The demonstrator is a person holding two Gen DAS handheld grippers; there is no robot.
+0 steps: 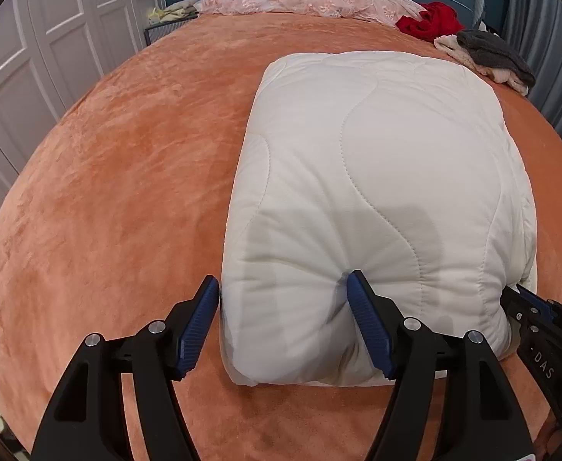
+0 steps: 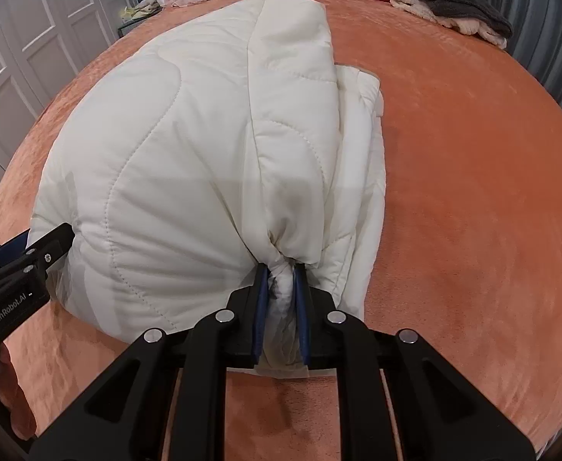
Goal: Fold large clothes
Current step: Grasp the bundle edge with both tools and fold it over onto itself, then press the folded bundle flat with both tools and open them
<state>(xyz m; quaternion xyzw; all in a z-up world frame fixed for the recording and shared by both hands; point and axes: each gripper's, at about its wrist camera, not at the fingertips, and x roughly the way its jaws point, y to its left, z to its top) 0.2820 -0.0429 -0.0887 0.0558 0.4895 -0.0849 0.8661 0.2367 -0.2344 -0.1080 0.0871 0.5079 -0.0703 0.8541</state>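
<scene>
The white quilted comforter (image 1: pixel 377 192) lies folded into a thick bundle on the orange bed cover (image 1: pixel 108 192), its near edge toward me. My right hand-held gripper (image 2: pixel 281 292) is clamped on a bunched corner of that edge. My left hand-held gripper (image 1: pixel 282 292) stands wide apart around the other near corner, one pad dented into the filling, not yet squeezing. I judge I am setting the grips for another fold; next the left must close before I lift both corners
</scene>
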